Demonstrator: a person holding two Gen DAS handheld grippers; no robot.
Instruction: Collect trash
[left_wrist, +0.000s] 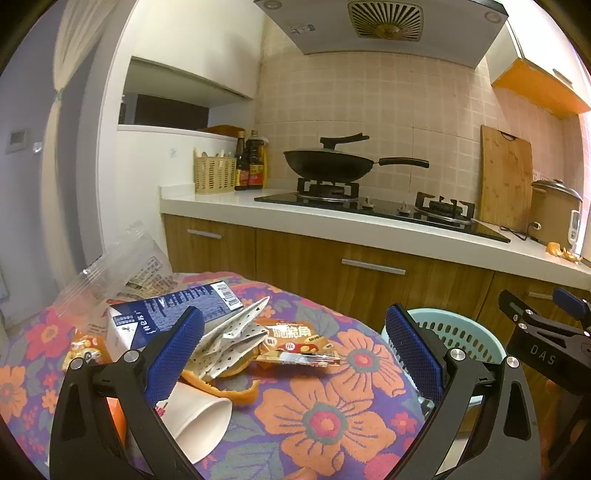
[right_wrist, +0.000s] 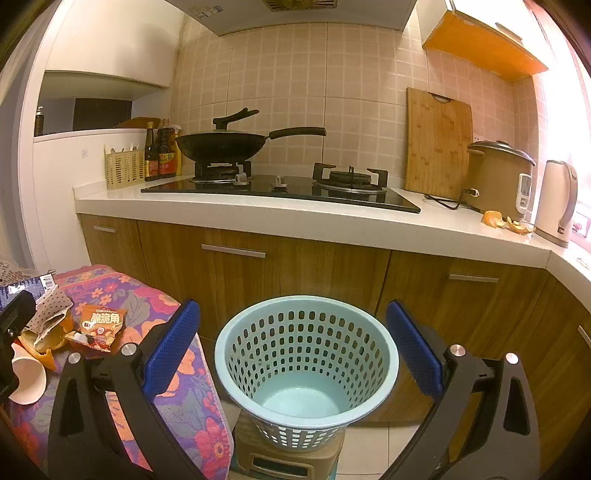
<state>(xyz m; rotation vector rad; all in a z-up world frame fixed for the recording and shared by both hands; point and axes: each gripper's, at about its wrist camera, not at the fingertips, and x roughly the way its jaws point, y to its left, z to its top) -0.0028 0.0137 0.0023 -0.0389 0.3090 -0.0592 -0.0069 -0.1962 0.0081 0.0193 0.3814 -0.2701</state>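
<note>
A pile of trash lies on the flower-patterned cloth (left_wrist: 325, 417). It holds a blue and white carton (left_wrist: 173, 314), dotted paper (left_wrist: 229, 339), an orange snack packet (left_wrist: 299, 336), orange peel (left_wrist: 236, 393), a white paper cup (left_wrist: 199, 421) and a clear plastic bag (left_wrist: 122, 266). My left gripper (left_wrist: 295, 354) hovers open over the packet and paper, holding nothing. My right gripper (right_wrist: 295, 347) is open and empty, facing the light blue basket (right_wrist: 306, 300), which has nothing inside. More orange peel (right_wrist: 506, 221) lies on the counter by the rice cooker.
The basket stands on a tan stool (right_wrist: 284, 458) between the cloth-covered table and wooden cabinets (right_wrist: 295, 269). The white counter (right_wrist: 258, 218) carries a stove with a black wok (right_wrist: 221, 146), a cutting board (right_wrist: 439, 144), a rice cooker (right_wrist: 498, 173) and a kettle (right_wrist: 557, 199).
</note>
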